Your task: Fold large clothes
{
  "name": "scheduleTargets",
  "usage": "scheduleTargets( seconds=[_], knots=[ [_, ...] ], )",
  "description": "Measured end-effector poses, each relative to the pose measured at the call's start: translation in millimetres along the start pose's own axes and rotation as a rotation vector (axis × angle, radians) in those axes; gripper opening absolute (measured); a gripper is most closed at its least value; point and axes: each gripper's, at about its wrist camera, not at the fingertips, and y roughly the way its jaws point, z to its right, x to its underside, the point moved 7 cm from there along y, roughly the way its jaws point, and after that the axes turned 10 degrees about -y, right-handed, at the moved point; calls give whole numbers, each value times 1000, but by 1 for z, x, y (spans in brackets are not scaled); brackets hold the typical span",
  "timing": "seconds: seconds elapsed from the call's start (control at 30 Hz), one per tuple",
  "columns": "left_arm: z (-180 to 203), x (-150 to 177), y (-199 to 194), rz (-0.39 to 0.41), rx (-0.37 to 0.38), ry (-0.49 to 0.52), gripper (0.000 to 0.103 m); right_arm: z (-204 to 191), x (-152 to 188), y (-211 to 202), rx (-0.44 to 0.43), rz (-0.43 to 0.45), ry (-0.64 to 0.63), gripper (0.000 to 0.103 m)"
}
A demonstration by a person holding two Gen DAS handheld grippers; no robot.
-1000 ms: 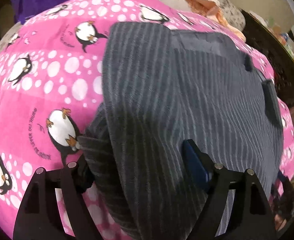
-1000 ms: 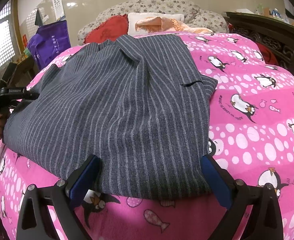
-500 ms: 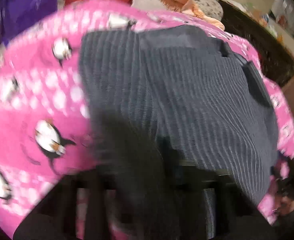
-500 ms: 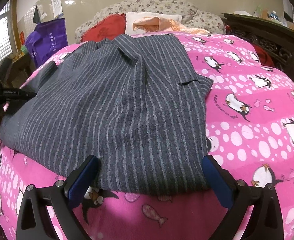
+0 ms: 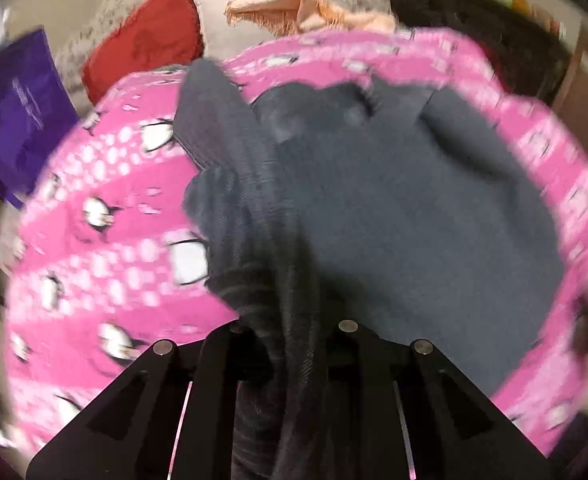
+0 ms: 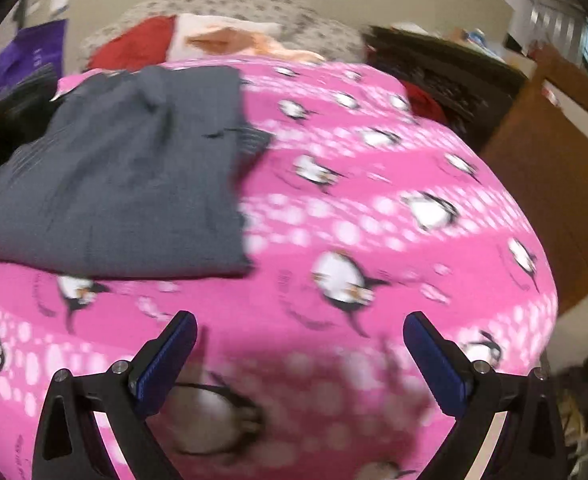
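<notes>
A dark grey striped garment (image 5: 394,208) lies on a pink penguin-print bedspread (image 5: 106,240). My left gripper (image 5: 290,332) is shut on a bunched edge of the garment and lifts it, so a ridge of cloth runs up from the jaws. The view is blurred. In the right wrist view the garment (image 6: 126,168) lies at the left on the bedspread (image 6: 374,208). My right gripper (image 6: 300,344) is open and empty over bare bedspread, to the right of the garment's near corner.
Red pillow (image 5: 146,44), pale pillow with orange cloth (image 5: 290,8) and a purple bag (image 5: 18,104) lie at the bed's head. A dark wooden bed frame (image 6: 446,68) and a brown cabinet (image 6: 550,168) stand to the right.
My left gripper closed on the garment's edge and lifted it, bunching the cloth. My right gripper drew back and swung right, off the garment's front edge.
</notes>
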Motion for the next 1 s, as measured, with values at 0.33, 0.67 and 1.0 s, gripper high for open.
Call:
scheduleTargets(
  seconds=[0.33, 0.67, 1.0],
  knots=[
    [122, -57, -5, -42, 300, -288, 9, 35, 16, 10, -32, 12, 118, 102],
    [179, -49, 80, -53, 156, -508, 9, 46, 47, 24, -102, -12, 188, 102],
    [217, -67, 66, 88, 141, -505, 9, 60, 76, 11, -120, -22, 264, 102]
  ],
)
